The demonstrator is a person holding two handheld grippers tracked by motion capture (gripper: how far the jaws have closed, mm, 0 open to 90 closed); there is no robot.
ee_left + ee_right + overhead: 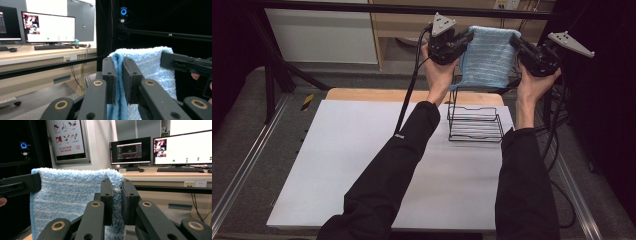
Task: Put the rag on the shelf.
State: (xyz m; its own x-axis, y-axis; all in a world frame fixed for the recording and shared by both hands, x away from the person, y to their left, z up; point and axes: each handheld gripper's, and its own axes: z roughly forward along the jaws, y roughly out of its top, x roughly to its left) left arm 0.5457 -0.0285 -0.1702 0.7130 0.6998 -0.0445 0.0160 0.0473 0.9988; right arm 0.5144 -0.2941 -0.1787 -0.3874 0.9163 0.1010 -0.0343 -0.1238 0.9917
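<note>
High view: both hands are raised above the far end of the bench (362, 165), and a light blue towel (489, 55) hangs stretched between them. The left claw (466, 39) pinches the towel's upper left corner and the right claw (516, 44) pinches its upper right corner, so the cloth drops as a flat sheet whose lower edge ends above a black wire rack (475, 122). The rack stands on the bench's white surface near its far right corner, and the towel does not touch it. Black sleeves run in from the bottom edge, and a cable trails down from the left claw.

The left gripper view adds the grip itself: the two black jaws of the left claw (119, 80) stand nearly closed, with a fold of the towel (152, 67) clamped between the pads. The right claw (186, 63) shows across the cloth, biting the opposite top corner. Behind lie a monitor (48, 27) and a keyboard (51, 46) on an office desk.

The right gripper view mirrors this: the right claw (117, 202) is all but shut on the towel's (70, 192) edge, the left claw (20, 184) holds the far corner, and a wall poster (68, 138) and two monitors (160, 148) stand beyond
</note>
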